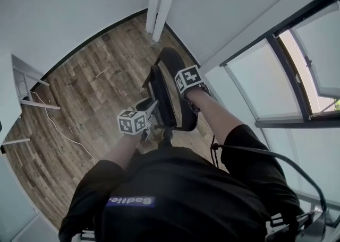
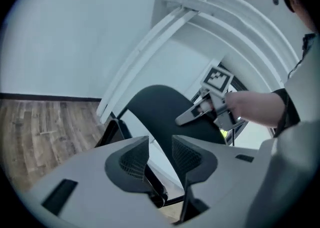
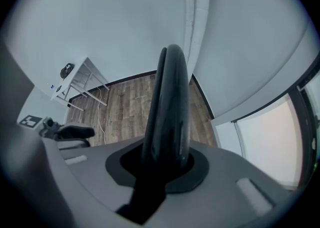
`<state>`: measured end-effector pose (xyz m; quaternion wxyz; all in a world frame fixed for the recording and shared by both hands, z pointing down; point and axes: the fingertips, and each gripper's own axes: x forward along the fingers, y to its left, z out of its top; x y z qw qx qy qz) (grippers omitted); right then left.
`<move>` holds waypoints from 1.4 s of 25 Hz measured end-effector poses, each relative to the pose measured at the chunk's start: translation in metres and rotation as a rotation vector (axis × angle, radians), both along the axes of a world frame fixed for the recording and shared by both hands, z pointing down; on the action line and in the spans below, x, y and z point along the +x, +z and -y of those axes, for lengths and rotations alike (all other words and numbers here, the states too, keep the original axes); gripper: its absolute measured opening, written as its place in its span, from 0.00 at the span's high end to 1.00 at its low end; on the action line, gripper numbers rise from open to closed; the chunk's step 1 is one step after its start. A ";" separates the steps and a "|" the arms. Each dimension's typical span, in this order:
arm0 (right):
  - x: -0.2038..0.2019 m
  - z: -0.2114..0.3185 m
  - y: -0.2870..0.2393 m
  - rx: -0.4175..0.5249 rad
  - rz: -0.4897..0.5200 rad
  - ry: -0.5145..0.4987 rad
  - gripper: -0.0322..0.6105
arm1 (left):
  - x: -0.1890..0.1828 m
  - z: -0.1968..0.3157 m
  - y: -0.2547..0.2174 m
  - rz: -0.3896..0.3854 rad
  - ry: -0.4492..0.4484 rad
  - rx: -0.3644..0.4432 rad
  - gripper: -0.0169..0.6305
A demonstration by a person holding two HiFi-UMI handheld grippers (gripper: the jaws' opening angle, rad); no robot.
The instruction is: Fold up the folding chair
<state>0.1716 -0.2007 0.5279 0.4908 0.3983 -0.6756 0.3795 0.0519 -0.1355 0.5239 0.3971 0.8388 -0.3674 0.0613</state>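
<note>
The black folding chair [image 1: 167,92] stands nearly flat and on edge in front of me, over the wooden floor. My right gripper [image 1: 184,100] points steeply down and is shut on the chair's rounded top edge [image 3: 170,97], which fills its jaws [image 3: 165,164]. My left gripper [image 1: 151,123] is at the chair's near left side. In the left gripper view the left gripper [image 2: 160,154] has a clear gap between its pads; the chair's back [image 2: 160,107] shows beyond them. A black frame tube [image 2: 156,196] runs low under the gap. The right gripper [image 2: 212,104] shows there too.
A white table frame [image 1: 32,84] stands at the left, with a pale cable [image 1: 58,127] trailing over the floor. White pipes [image 1: 162,2] run up the corner behind the chair. A large window [image 1: 308,66] lines the right wall.
</note>
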 end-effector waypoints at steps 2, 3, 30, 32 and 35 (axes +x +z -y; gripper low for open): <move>0.003 0.000 0.000 -0.001 -0.001 0.001 0.87 | -0.017 -0.006 -0.030 0.009 -0.005 0.067 0.76; 0.004 0.001 0.000 0.000 -0.001 0.002 0.87 | -0.026 -0.010 -0.043 0.023 -0.003 0.099 0.78; 0.008 -0.001 -0.002 -0.002 -0.021 0.001 0.86 | -0.094 -0.071 -0.208 0.162 -0.040 0.515 0.97; 0.009 -0.001 -0.002 -0.002 -0.026 0.000 0.86 | -0.096 -0.074 -0.205 0.169 -0.043 0.509 0.97; 0.009 -0.001 -0.002 -0.002 -0.035 -0.002 0.86 | -0.103 -0.077 -0.203 0.177 -0.051 0.506 0.97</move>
